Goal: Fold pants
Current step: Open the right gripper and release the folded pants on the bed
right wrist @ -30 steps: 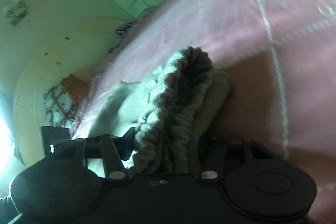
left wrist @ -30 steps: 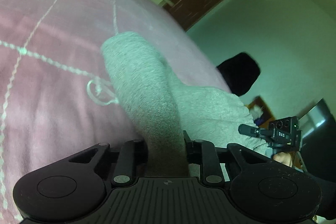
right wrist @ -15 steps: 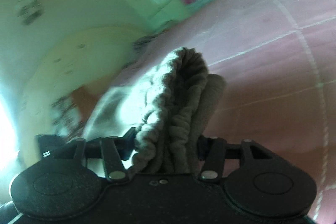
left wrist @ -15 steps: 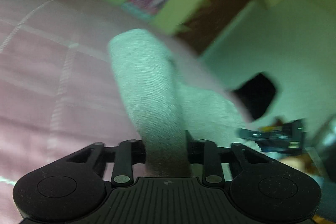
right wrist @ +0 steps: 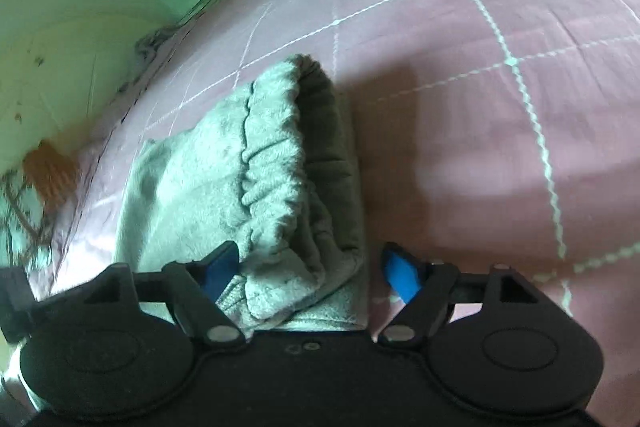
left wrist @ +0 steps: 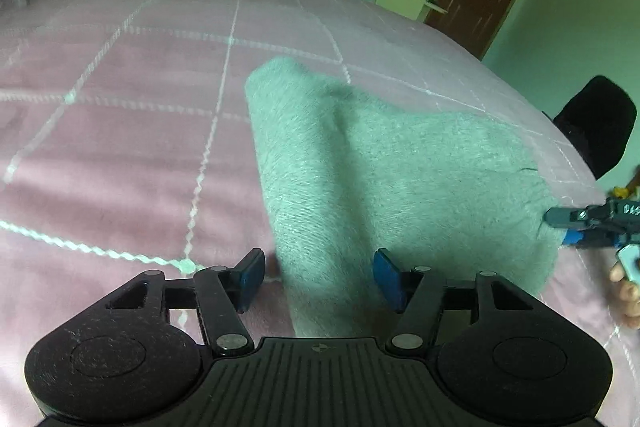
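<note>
both grippers (left wrist: 319,274) (right wrist: 310,269) wide, just opened — folded pants (left wrist: 384,179) lying loose between pads, on bedspread (left wrist: 120,131)

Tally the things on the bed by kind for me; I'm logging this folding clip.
Grey pants: 1
Grippers over them: 2, left gripper and right gripper
Pink bedspread: 1
Total: 4

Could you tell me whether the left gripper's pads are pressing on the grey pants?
Apart. The left wrist view shows the left gripper with jaws just opened, pink bedspread visible between its pads and the pants.
</note>
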Available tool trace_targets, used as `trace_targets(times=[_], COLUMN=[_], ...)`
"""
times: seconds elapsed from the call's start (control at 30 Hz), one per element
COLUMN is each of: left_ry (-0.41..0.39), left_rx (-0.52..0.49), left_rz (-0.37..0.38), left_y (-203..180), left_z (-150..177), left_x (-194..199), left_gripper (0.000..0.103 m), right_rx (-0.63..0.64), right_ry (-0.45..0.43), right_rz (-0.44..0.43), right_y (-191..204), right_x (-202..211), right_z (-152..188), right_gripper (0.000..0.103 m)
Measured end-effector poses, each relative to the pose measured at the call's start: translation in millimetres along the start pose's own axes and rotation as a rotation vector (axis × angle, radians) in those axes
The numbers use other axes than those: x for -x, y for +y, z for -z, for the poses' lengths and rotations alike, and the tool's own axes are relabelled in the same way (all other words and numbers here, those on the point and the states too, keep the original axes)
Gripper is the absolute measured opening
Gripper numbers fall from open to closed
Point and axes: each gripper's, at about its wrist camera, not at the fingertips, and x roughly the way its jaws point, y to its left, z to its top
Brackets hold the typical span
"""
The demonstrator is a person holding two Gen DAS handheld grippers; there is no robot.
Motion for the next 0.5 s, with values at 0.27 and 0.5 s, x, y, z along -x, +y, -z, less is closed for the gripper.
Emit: trace_targets(times=[0.27, 0.5], left_ry=[-0.108, -0.176], left_rx=[-0.143, -0.16], left_rz=[-0.102, -0.143], left_y=[-42, -77], left_z=[39, 75], left_x=[82, 146], left_gripper=[0.08, 0.087], right_rx=[0.187, 0.293], right_ry=[-0.104, -0.187], right_rz=[0.001, 0.018], right_y=[28, 56], right_x=[72, 140], right_z=[45, 111], right_gripper=[0.082, 0.087])
